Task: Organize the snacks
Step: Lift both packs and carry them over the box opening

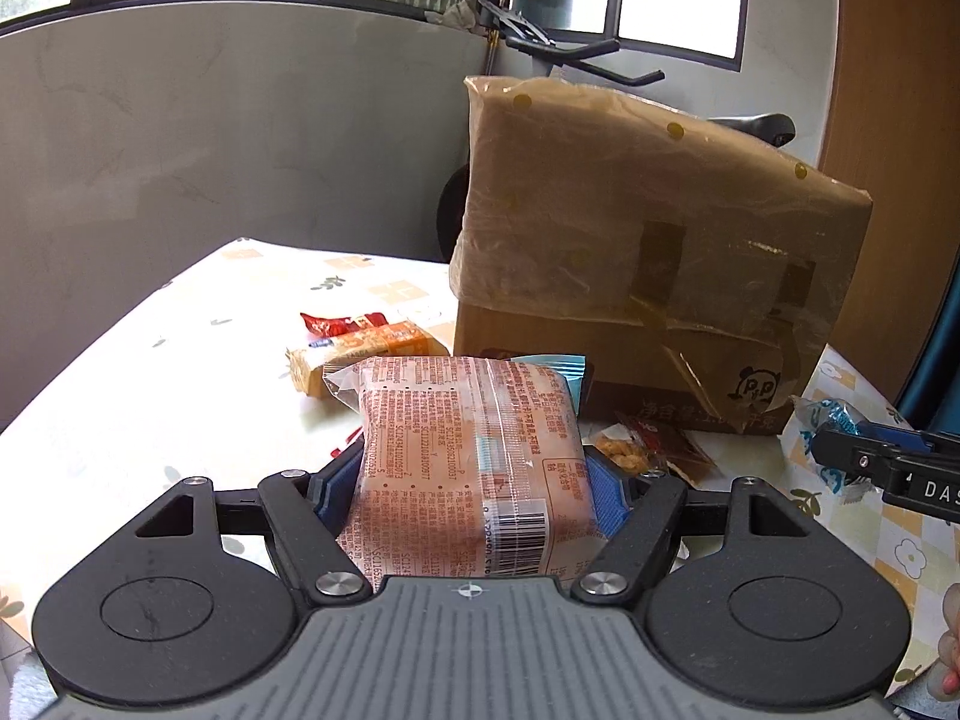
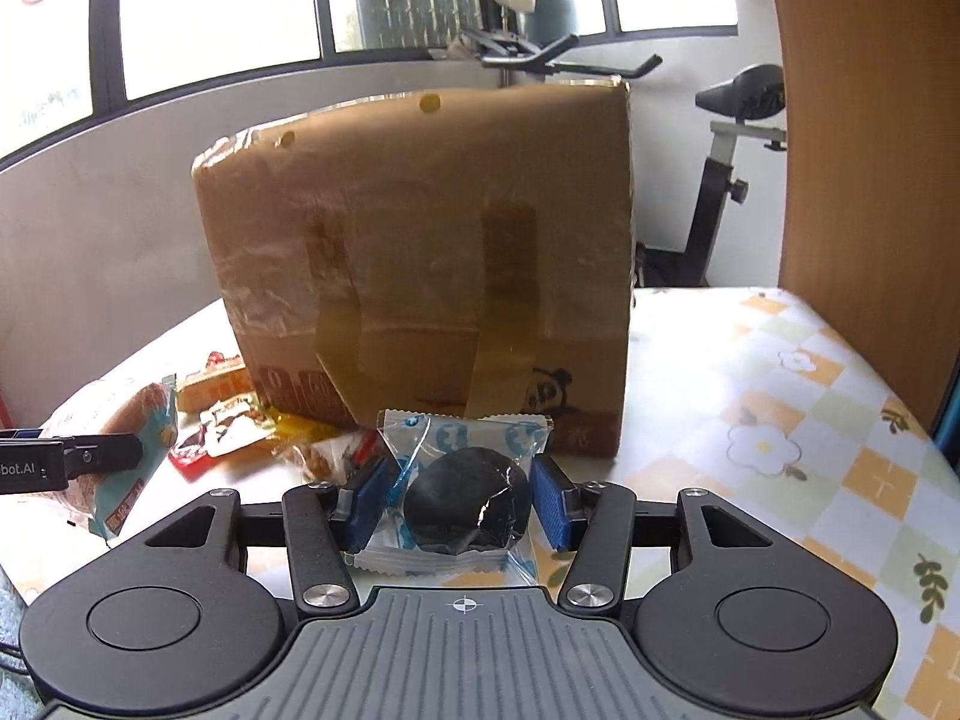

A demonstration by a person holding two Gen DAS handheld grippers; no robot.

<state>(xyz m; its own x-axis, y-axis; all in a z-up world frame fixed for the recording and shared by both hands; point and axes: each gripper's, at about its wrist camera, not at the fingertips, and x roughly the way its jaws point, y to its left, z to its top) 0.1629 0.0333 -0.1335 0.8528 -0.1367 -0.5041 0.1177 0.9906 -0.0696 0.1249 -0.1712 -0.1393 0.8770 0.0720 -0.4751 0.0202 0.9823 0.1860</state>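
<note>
My left gripper (image 1: 471,483) is shut on a pink-printed snack packet (image 1: 462,456), held above the table in front of a tall taped cardboard box (image 1: 636,264). My right gripper (image 2: 459,498) is shut on a clear blue-printed packet with a dark round cake (image 2: 465,501), close to the same cardboard box (image 2: 420,264). The right gripper and its blue packet show at the right edge of the left wrist view (image 1: 840,426). The left gripper shows at the left edge of the right wrist view (image 2: 90,456).
Loose snacks lie on the flowered tablecloth (image 2: 780,396): an orange wafer pack (image 1: 366,354), a red packet (image 1: 336,321), a nut packet (image 1: 648,444), and several more left of the box (image 2: 240,426). An exercise bike (image 2: 720,180) stands behind the table.
</note>
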